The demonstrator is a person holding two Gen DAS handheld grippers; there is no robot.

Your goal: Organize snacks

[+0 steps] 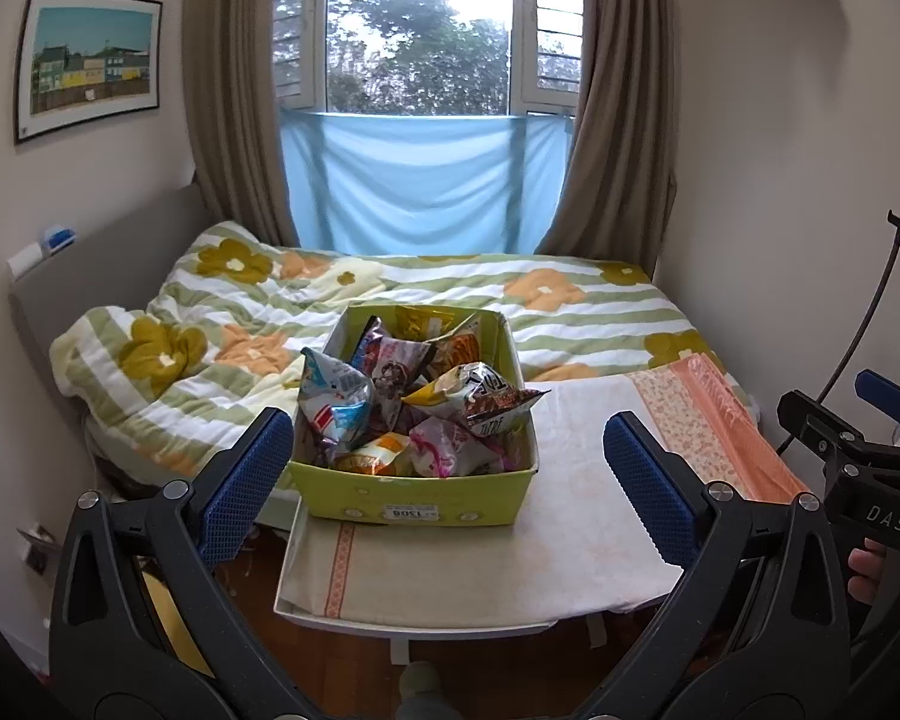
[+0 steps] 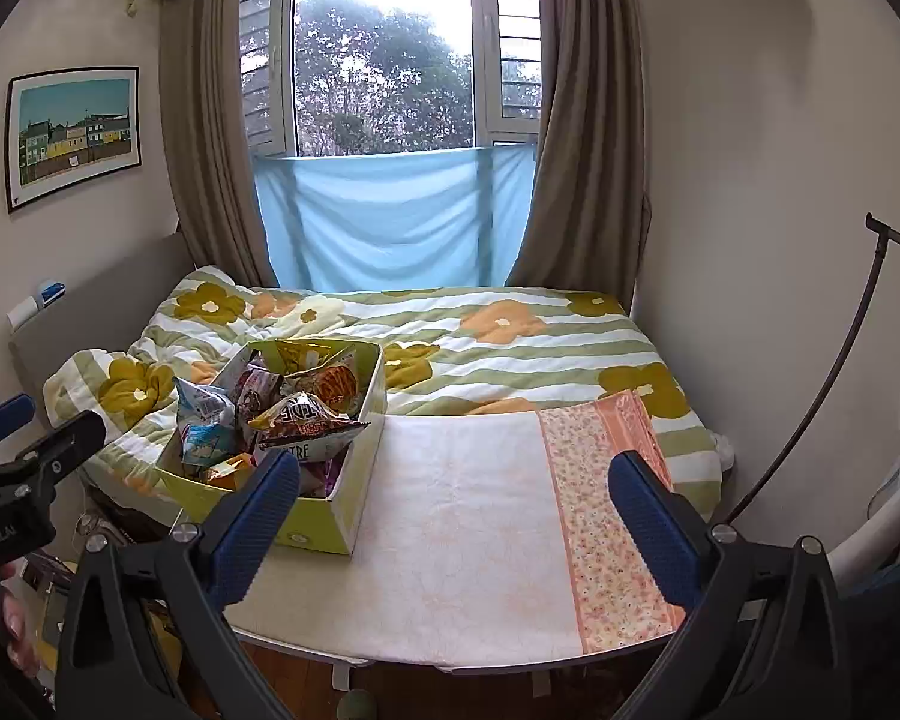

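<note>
Both the left tongs and right tongs gape wide and empty before the green box on the tabletop, heaped with snack packets that look light, crinkly and probably slippery, best pinched by a sealed edge.

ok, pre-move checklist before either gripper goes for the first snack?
1. Left gripper open, nothing held: ok.
2. Right gripper open, nothing held: ok.
3. Green box upright on the table's cloth, open at the top: ok.
4. Snack packets reachable: ok, heaped above the rim, the silver and brown one on top.
5. Room to lay snacks out: ok, the cloth right of the box is bare.
6. Box stable: cannot tell; it stands close to the table's left edge.
</note>
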